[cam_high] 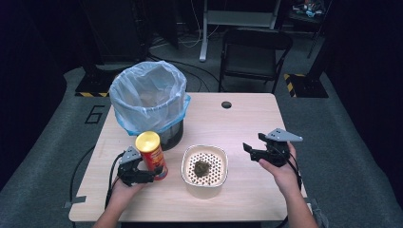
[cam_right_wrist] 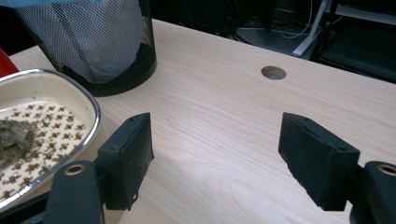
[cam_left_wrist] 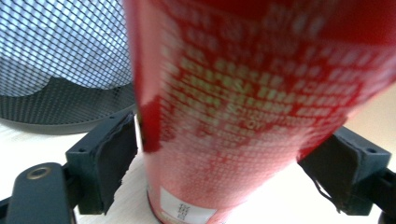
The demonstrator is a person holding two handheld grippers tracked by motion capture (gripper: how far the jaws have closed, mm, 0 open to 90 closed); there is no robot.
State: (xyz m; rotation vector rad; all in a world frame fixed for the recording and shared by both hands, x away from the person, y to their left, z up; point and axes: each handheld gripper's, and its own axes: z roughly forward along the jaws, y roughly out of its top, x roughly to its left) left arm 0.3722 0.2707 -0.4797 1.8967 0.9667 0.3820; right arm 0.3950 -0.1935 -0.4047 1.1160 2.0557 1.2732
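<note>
Standing upright at the table's left front, just in front of the black mesh bin with its pale blue bag, the tall red cardboard crisp can with the yellow lid. Closing around its lower body, the left gripper, jaws bracketing the can with pads not yet clearly pressing; best squeezing squarely, keeping it vertical. Farther right, past the oval cream dish holding a dark clump, hovering with jaws apart and empty, the right gripper.

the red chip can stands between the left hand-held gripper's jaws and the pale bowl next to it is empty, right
Not quite. The red chip can does stand between the left hand-held gripper's jaws, but the pale bowl next to it is not empty: the high view shows a dark clump lying in its middle.
</note>
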